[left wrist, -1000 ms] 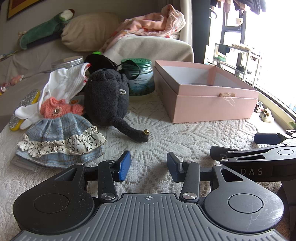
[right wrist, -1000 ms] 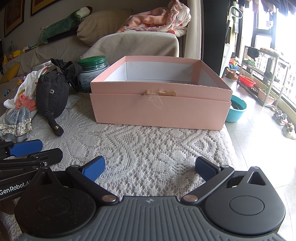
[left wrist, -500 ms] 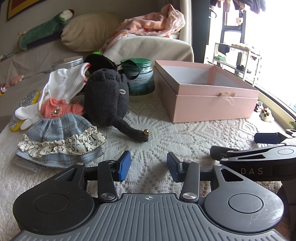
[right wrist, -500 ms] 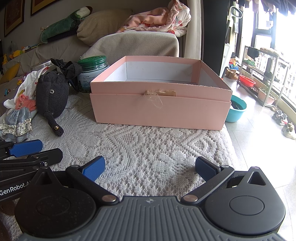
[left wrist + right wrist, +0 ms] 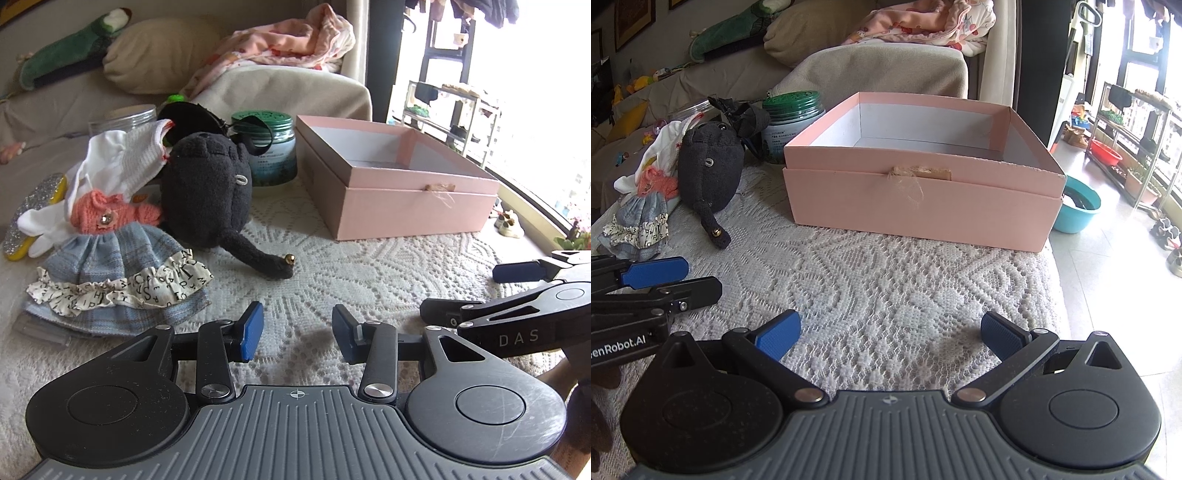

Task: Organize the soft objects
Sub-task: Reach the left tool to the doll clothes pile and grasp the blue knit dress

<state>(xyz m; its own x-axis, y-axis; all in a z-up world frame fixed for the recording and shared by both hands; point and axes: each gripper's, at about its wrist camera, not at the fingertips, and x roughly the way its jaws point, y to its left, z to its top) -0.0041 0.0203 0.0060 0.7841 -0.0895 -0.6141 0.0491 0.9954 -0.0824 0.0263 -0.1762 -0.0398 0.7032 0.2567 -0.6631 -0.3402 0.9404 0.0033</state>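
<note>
Your left gripper (image 5: 297, 334) sits low over the lace-covered bench (image 5: 369, 273), its fingers (image 5: 251, 330) spread partway with nothing between them. Your right gripper (image 5: 890, 334) rests beside it near the bench's front edge, fingers (image 5: 779, 334) spread wide and empty.

The black plush toy (image 5: 208, 199) lies toward the bench's left side, one limb stretched toward the middle. Touching it on the left is a doll dress (image 5: 110, 266) with a lettered ruffle, and a white knit garment (image 5: 125, 162) is heaped behind that.

The open pink box (image 5: 923, 192) stands at the bench's far right, a green-lidded jar (image 5: 267, 147) just beside its left wall.
</note>
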